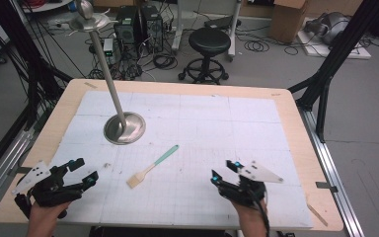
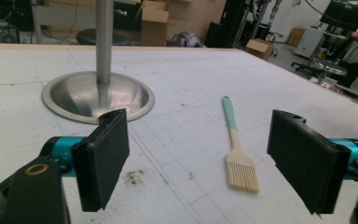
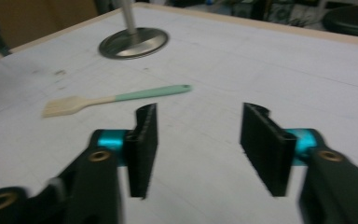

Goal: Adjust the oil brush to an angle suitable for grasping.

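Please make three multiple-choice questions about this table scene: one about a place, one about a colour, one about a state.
1. Where does the brush lie?
A. between the two grippers
B. on the metal stand's base
C. on the floor

2. What colour is the brush's handle end?
A. red
B. mint green
C. black

3. How are the jaws of the left gripper?
A. shut on the brush
B. shut on nothing
C. open

Answers: 1 A, it lies on the white mat between both grippers, apart from the metal stand. 2 B, the far end is mint green. 3 C, a wide gap separates them.
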`<state>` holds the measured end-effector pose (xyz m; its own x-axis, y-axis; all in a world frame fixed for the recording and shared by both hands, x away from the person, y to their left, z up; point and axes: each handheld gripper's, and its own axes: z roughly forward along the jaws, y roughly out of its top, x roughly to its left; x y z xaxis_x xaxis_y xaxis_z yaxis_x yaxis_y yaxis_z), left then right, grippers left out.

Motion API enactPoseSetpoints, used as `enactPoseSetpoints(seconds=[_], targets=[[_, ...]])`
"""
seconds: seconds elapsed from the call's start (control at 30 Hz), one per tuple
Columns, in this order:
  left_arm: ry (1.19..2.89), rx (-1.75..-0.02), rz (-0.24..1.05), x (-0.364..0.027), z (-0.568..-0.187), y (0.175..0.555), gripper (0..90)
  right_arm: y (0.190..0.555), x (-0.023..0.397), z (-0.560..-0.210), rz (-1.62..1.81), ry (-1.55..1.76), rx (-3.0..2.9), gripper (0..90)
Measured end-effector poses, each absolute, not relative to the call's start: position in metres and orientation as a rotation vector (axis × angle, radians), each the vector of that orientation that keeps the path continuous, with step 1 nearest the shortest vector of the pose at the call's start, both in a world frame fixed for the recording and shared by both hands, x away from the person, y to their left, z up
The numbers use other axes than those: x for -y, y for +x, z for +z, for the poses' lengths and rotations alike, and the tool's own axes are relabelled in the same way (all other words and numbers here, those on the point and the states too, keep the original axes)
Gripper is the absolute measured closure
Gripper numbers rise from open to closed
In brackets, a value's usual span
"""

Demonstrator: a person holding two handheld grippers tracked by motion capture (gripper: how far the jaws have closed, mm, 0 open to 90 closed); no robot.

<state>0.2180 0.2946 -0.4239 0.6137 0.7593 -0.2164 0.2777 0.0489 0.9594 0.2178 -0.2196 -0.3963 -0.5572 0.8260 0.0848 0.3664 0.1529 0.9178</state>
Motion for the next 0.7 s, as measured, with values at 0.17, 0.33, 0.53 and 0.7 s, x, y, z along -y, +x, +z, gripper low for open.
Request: enactPoseSetpoints(seconds=[0.17,0.33,0.53,0.7], targets=[[1.552,-0.882,0.462,-0.284,-0.419,0.219,17.5,0.205,0.255,-0.397,1.364,1.166,-1.942,19.8],[1.600,-0.826,0.482,-0.272,-0.414,0.218,19.6,0.195,0.287,-0.395,1.352,1.213,-1.842,16.1],[1.609,-0.828,0.472,-0.265,-0.413,0.221,19.4,0.190,0.300,-0.390,1.379,1.211,-1.805,16.1],[1.625,-0.822,0.463,-0.257,-0.412,0.225,19.4,0.189,0.296,-0.389,1.383,1.180,-1.818,16.1]])
